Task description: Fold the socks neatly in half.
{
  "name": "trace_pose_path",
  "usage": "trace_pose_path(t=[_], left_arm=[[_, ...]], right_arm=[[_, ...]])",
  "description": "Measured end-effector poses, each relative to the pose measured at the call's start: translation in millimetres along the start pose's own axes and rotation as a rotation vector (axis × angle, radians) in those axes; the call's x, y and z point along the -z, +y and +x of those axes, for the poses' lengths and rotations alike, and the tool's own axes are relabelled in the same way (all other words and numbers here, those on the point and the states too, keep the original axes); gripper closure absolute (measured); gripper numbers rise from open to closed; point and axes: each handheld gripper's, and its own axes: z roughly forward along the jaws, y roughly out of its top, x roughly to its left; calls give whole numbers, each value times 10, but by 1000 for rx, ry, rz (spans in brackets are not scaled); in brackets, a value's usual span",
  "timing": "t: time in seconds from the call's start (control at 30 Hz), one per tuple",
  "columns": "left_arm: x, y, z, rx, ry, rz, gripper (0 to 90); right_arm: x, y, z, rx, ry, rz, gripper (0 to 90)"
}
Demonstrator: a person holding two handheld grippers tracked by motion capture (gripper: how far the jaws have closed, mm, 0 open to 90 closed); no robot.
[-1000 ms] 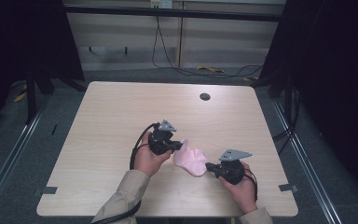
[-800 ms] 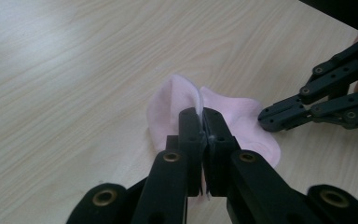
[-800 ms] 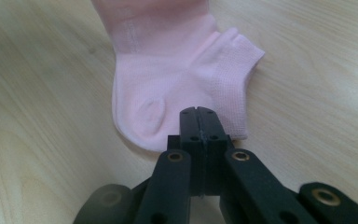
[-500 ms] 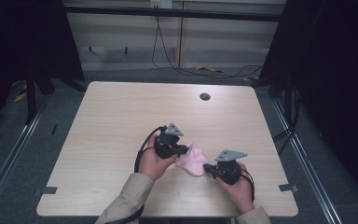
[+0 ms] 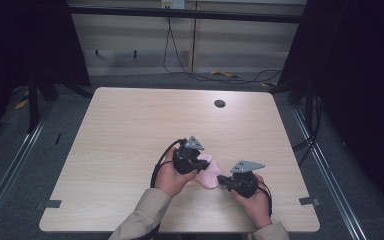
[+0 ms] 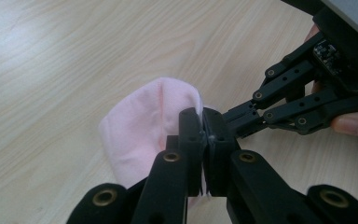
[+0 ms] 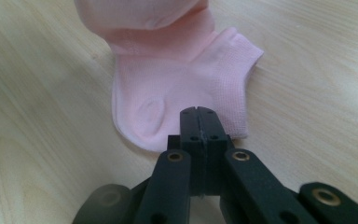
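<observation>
A small pink sock (image 5: 208, 173) lies on the wooden table (image 5: 130, 135) between my two grippers. My left gripper (image 5: 201, 163) is shut on one end of it. In the left gripper view a thin edge of fabric sits between the closed jaws (image 6: 203, 122) and the sock (image 6: 144, 123) folds over to their left. My right gripper (image 5: 221, 179) is shut, its tips (image 7: 199, 114) over the near edge of the flat part of the sock (image 7: 182, 88). Whether they pinch fabric does not show. The right gripper (image 6: 237, 117) nearly meets the left jaws' tips.
A dark round hole (image 5: 219, 103) sits near the table's far edge. Grey tape marks (image 5: 52, 203) lie at the near corners. Beyond the table are cables (image 5: 220, 75) on the floor and dark frame posts at both sides.
My left gripper has moved right and nearer the person, carrying its end of the sock toward the right gripper, so the sock is folded shorter. The right gripper has stayed put.
</observation>
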Motion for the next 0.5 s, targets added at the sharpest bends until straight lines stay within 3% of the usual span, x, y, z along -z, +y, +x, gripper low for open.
trace_pose_path(t=[0.33, 0.5], left_arm=[[-78, -15, -43, -3, -13, 15, 876], [-121, -21, -68, -9, -19, 23, 876]], right_arm=[[112, 11, -50, -13, -8, -36, 900], [127, -34, -105, -29, -30, -10, 900]])
